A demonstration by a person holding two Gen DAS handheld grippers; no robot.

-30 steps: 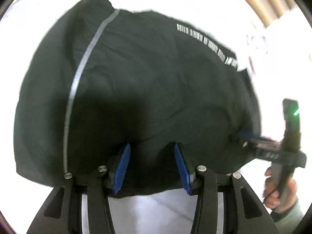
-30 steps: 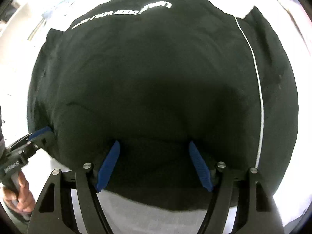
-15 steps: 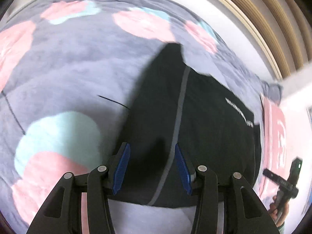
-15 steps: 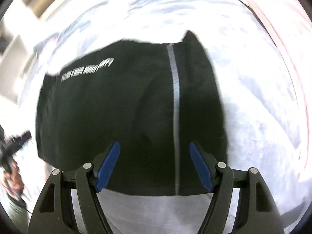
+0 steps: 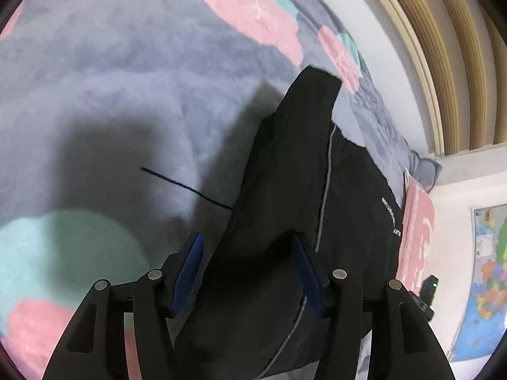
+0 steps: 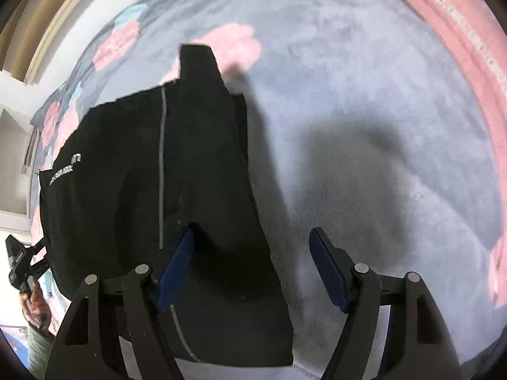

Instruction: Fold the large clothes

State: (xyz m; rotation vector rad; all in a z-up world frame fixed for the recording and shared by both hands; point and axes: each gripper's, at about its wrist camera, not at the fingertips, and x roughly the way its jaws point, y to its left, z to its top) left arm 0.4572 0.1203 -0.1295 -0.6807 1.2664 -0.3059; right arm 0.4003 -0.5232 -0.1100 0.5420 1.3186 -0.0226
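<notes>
Left claw (image 5: pixel 248 272): spread, jaws just widened; black garment (image 5: pixel 304 209) lies between pads, not pinched. Right claw (image 6: pixel 252 272): spread; garment's right edge runs between pads, inner pad over cloth, outer pad over bare blanket (image 6: pixel 380 126). Nothing held by either.

Garment: flat on grey flowered blanket, long axis running away from both claws toward far edge of bed, narrow end farthest, grey stripe (image 5: pixel 326 183) along its length.

Judgement: left claw sits more squarely over cloth; near hem under both.
</notes>
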